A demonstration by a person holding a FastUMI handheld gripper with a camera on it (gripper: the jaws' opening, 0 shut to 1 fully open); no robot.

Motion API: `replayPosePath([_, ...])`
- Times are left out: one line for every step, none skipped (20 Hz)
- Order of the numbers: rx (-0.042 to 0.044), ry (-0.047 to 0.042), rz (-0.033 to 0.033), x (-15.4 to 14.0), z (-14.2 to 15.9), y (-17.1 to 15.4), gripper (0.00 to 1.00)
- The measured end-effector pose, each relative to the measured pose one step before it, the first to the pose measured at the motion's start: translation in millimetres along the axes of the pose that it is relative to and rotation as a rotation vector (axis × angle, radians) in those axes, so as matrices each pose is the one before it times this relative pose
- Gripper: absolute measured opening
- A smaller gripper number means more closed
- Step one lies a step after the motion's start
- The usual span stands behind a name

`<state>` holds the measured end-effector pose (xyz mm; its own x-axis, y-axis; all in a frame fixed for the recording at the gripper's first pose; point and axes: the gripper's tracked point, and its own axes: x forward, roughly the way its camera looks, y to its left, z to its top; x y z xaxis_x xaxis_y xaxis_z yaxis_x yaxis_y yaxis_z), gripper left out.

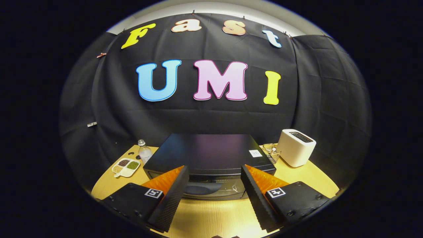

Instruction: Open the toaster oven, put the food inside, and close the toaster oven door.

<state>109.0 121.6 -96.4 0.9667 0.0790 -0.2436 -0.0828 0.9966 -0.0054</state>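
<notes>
Black toaster oven (208, 155), door shut, on a wooden table (211, 215). Gripper (214, 177) level before the door, fingers spread wide, holding nothing.

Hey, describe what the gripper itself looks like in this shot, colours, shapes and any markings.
The gripper has two wedge-shaped fingers with black, finely ribbed inner pads and orange translucent outer sides. Each sits on a black block with screw holes and carries a small white square tag with a black pattern. No cables show.

Black toaster oven (208, 155) upright on the wooden table, door shut, just beyond the fingers.
</notes>
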Motion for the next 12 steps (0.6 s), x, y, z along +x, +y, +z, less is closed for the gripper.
replayPosePath([-0.00170, 0.01097, 0.00129, 8.25, -5.26, 3.60, 0.98])
replayPosePath([-0.00018, 0.01355, 0.00206, 7.54, -6.38, 3.10, 0.98])
replayPosePath([0.00038, 0.01319, 0.00047, 7.33, -5.42, 3.05, 0.98])
replayPosePath([0.00095, 0.01094, 0.00344, 6.56, -5.37, 3.14, 0.98])
replayPosePath([-0.00208, 0.01733, 0.00085, 6.27, -5.55, 2.99, 0.98])
replayPosePath([0.00160, 0.02492, 0.00419, 4.81, -8.71, 2.56, 0.98])
replayPosePath([0.00745, 0.03124, 0.01265, 5.07, -9.87, 4.24, 0.98])
replayPosePath([0.00384, 0.02946, 0.00832, 2.48, -8.35, 2.72, 0.98])
replayPosePath([0.00146, -0.03406, -0.00258, 2.29, 5.77, -1.10, 0.98])
replayPosePath([0.00233, 0.01649, -0.00682, -1.56, -0.22, 0.29, 0.99])
replayPosePath([0.00237, -0.00638, -0.00314, 0.31, -1.47, 0.06, 0.98])
replayPosePath([-0.00508, 0.00133, 0.00223, 2.83, -2.05, 0.26, 0.99])
